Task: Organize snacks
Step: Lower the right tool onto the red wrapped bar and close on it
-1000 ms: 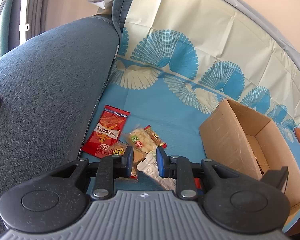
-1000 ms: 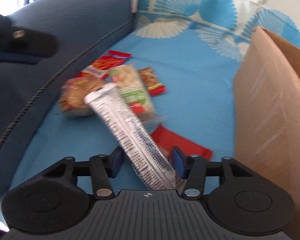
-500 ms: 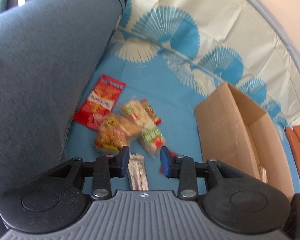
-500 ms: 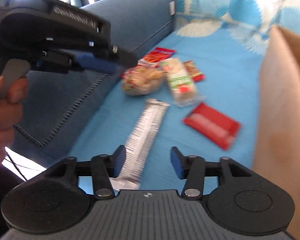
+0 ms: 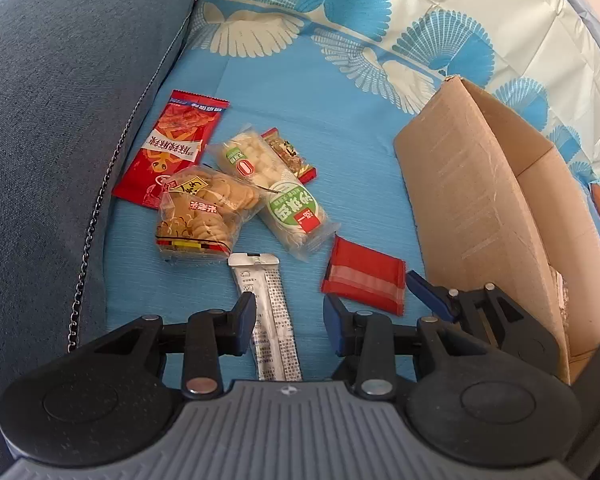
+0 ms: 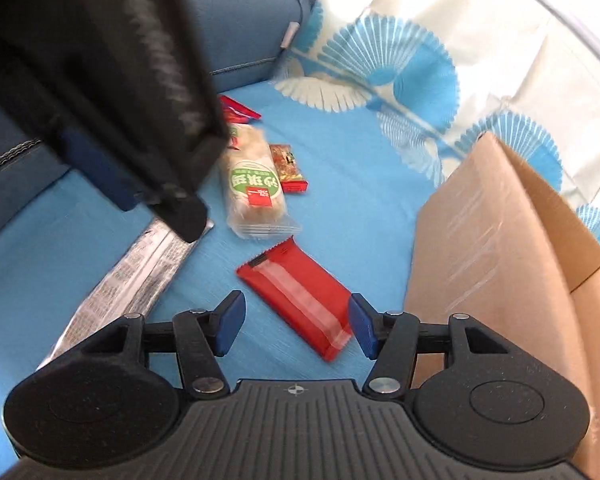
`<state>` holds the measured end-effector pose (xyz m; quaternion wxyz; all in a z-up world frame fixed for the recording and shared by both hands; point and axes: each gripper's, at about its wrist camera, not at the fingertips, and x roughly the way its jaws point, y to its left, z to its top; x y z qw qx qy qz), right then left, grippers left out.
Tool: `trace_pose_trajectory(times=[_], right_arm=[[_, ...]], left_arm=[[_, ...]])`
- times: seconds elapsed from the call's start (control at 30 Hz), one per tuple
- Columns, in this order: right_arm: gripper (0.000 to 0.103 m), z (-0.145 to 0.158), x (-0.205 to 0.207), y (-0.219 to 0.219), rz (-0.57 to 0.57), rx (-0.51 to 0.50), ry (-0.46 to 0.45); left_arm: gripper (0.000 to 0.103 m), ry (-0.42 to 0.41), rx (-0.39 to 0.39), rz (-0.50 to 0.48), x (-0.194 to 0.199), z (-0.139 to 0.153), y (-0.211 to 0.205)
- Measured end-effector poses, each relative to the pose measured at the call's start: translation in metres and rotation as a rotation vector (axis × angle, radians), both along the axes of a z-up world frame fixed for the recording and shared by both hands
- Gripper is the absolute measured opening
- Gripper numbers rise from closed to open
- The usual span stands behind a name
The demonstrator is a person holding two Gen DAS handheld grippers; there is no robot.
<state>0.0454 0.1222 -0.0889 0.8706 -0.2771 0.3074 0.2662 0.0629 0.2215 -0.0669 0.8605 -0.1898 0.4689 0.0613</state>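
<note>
Both grippers hang over the blue cloth [image 5: 340, 92] on the sofa seat, with the snacks scattered below them and the box [image 5: 472, 200] standing open at the right. The left gripper [image 5: 289, 318] has its fingers released, the jaws having just been opening, and the silver stick [image 5: 266, 312] lies flat on the cloth in the gap between them, with neither pad pressing on it. The right gripper [image 6: 296, 326] is released too, its jaws having just been opening; the near end of the red bar [image 6: 296, 292] lies between its fingers on the cloth, not pinched. In the left wrist view that bar sits just left of the box, and the right gripper's blue fingertip shows between bar and box. Farther off lies the rest of the pile: a clear cookie bag [image 5: 204, 212] just beyond the stick's far end, a long green-labelled pack [image 5: 276, 188] to its right and touching it, a small red pack [image 5: 288, 156] at that pack's far right side, and a big red pouch [image 5: 172, 148] at the far left beside the sofa arm [image 5: 52, 100]. From the right wrist view the left gripper looms dark and blurred at the upper left, hiding the cookie bag.
</note>
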Motion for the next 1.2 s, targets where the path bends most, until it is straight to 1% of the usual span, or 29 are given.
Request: trace_pose_trajectory(times=[0.1,0.17,0.2,0.33,0.37,0.5,0.57,0.63,0.73,0.83,0.87,0.9,0.97,1.03,1.1,1.13,1.17,1.2], right_arm=[[0.068,-0.007,0.016,0.004,-0.029,0.015,0.031],[0.079,-0.008,0.027,0.004,-0.053,0.045,0.056],[0.079,-0.008,0.027,-0.001,-0.059,0.068,0.075],[0.079,-0.011,0.050,-0.008,-0.113,0.191,0.200],[0.081,-0.011,0.053,-0.010,-0.123,0.213,0.222],[0.080,-0.010,0.053,-0.012,-0.128,0.266,0.273],[0.075,-0.009,0.052,-0.014,-0.116,0.297,0.300],[0.073,-0.007,0.049,-0.015,-0.093,0.328,0.332],[0.065,-0.005,0.045,-0.014,-0.051,0.337,0.335],[0.047,0.001,0.040,-0.015,-0.010,0.365,0.329],[0.044,0.003,0.039,-0.016,0.000,0.369,0.329],[0.043,0.004,0.038,-0.016,0.003,0.369,0.328],[0.037,0.007,0.037,-0.018,0.009,0.376,0.329],[0.036,0.010,0.036,-0.018,0.006,0.373,0.319],[0.038,0.010,0.033,-0.017,-0.016,0.323,0.266],[0.050,0.009,0.033,-0.016,-0.032,0.290,0.235],[0.065,0.006,0.034,-0.014,-0.047,0.261,0.221],[0.071,0.003,0.036,-0.014,-0.058,0.244,0.226]], left_arm=[[0.041,0.014,-0.005,0.009,0.002,-0.001,0.005],[0.041,0.022,-0.007,0.014,0.003,-0.003,0.007],[0.041,0.024,-0.009,0.017,0.002,-0.003,0.008],[0.041,0.018,-0.015,0.035,0.001,-0.002,0.013],[0.041,0.013,-0.017,0.039,0.000,-0.002,0.014],[0.041,0.003,-0.016,0.048,-0.001,0.001,0.016],[0.041,-0.002,-0.018,0.052,-0.001,0.002,0.016],[0.041,-0.005,-0.015,0.053,-0.001,0.003,0.015],[0.041,-0.007,-0.011,0.050,-0.002,0.003,0.015],[0.041,-0.005,-0.014,0.054,-0.001,0.003,0.015],[0.041,-0.003,-0.016,0.053,-0.001,0.002,0.015],[0.041,0.000,-0.017,0.049,-0.001,0.002,0.015],[0.041,0.006,-0.021,0.038,0.000,0.001,0.013],[0.042,0.015,-0.035,0.023,0.001,-0.001,0.011],[0.044,0.027,-0.051,0.005,0.002,-0.003,0.009],[0.044,0.034,-0.049,0.001,0.002,-0.004,0.008],[0.044,0.043,-0.039,0.003,0.003,-0.005,0.007],[0.044,0.052,-0.033,0.008,0.003,-0.006,0.007]])
